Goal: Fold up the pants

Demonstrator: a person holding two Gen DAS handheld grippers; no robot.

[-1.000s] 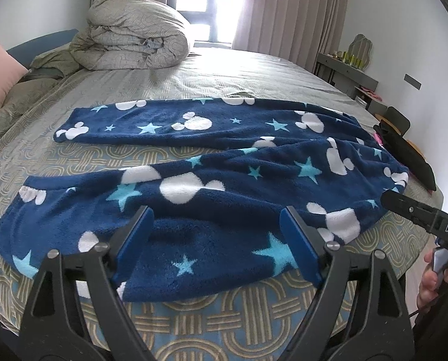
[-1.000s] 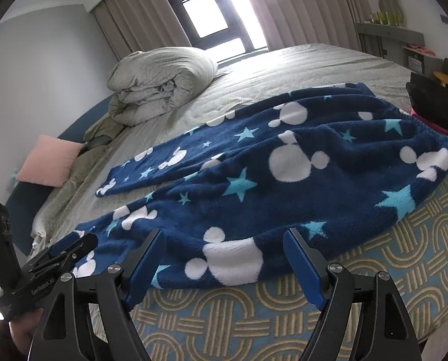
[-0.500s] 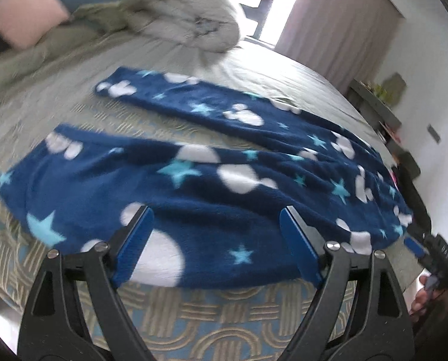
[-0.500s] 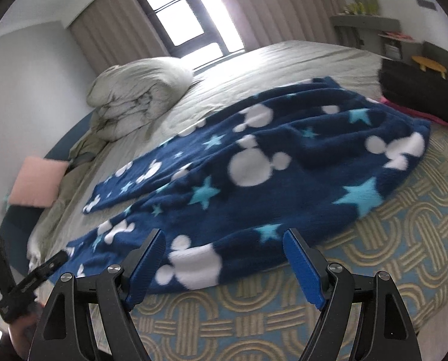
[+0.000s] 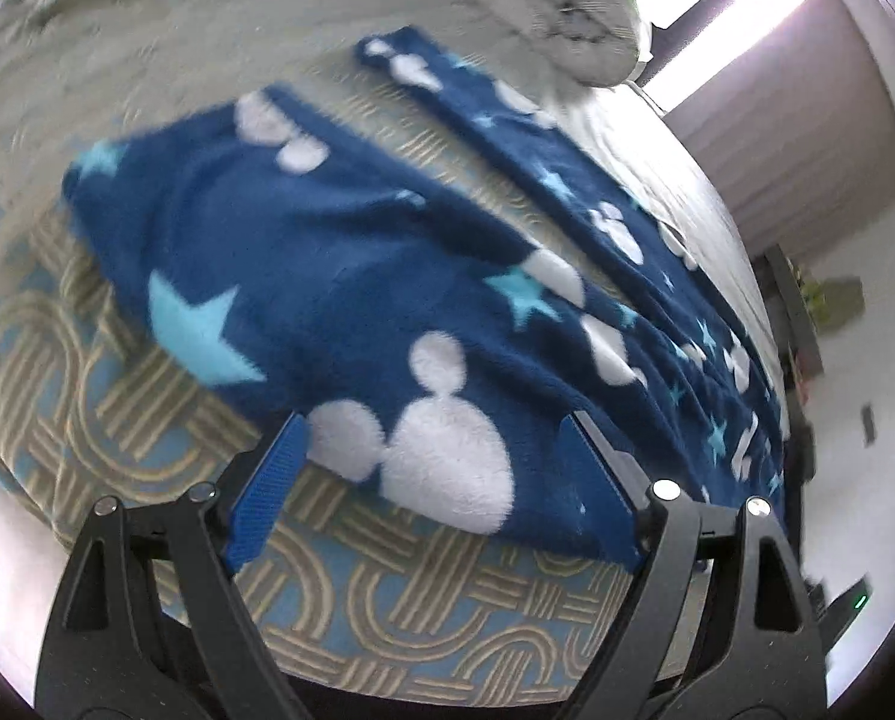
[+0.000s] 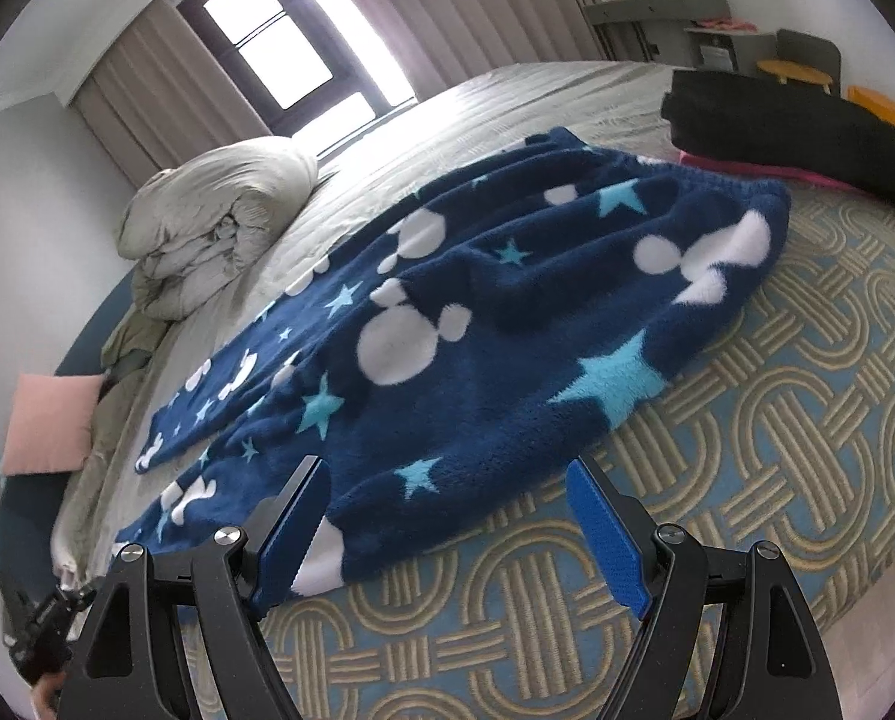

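Navy fleece pants [image 5: 351, 276] with white mouse heads and light blue stars lie spread flat on the bed, both legs apart. In the left wrist view the near leg's cuff end is close ahead. My left gripper [image 5: 432, 492] is open and empty, low over the near edge of that leg. In the right wrist view the pants [image 6: 507, 324] show their waist end at the right. My right gripper [image 6: 447, 534] is open and empty, just before the pants' near edge. The left gripper [image 6: 45, 624] shows faintly at the lower left there.
The bed has a blue and tan patterned cover [image 6: 777, 420]. A rolled grey duvet [image 6: 219, 216] lies at the far side, a pink pillow [image 6: 51, 420] at the left. A black folded garment [image 6: 789, 132] lies beyond the waist. Shelves and stools stand by the far wall.
My left gripper has swung left toward the cuff end of the near leg and dropped closer. My right gripper has moved right toward the waist end. The pants have not moved.
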